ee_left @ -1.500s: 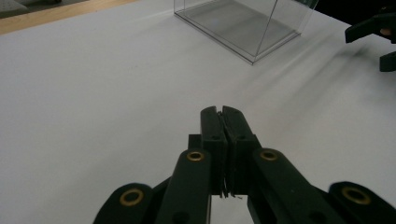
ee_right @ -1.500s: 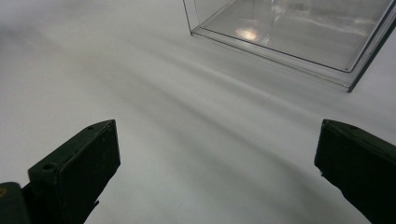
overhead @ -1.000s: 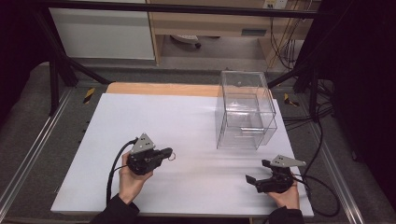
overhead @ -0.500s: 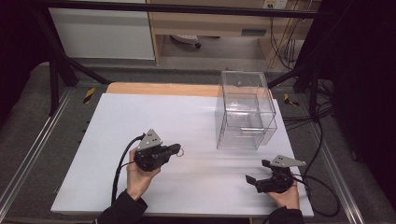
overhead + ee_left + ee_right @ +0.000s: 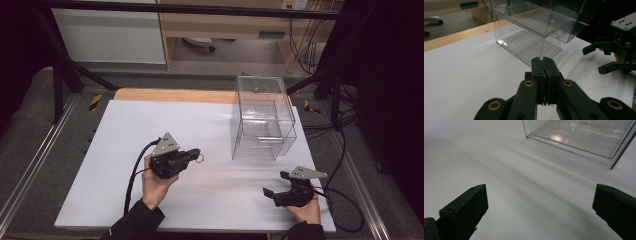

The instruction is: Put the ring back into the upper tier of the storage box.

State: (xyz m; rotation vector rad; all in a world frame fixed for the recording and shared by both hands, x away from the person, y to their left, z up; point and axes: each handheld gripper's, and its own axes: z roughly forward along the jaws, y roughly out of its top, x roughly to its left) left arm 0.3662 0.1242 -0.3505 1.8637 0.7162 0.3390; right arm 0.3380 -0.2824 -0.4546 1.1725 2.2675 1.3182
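A clear plastic box (image 5: 262, 120) with an inner shelf stands on the white table top (image 5: 130, 125) at the right rear. My left gripper (image 5: 195, 153) hovers left of it, pointing toward the box, jaws shut, and a small ring (image 5: 200, 158) sticks out at its tip. In the left gripper view the jaws of the left gripper (image 5: 543, 60) press together in front of the box (image 5: 536, 27). My right gripper (image 5: 274, 183) rests near the front right edge, open and empty. The left gripper view also shows that right gripper (image 5: 594, 60). The right gripper (image 5: 539, 207) frames bare table below the box (image 5: 584, 137).
A wooden strip (image 5: 175, 95) runs along the table's far edge. Metal rails (image 5: 30, 170) flank the table on both sides. Cables (image 5: 345, 200) trail off at the right. A white cabinet (image 5: 110, 35) stands beyond the table.
My left gripper has risen and moved right toward the box, carrying the ring with it. The right gripper has stayed where it was.
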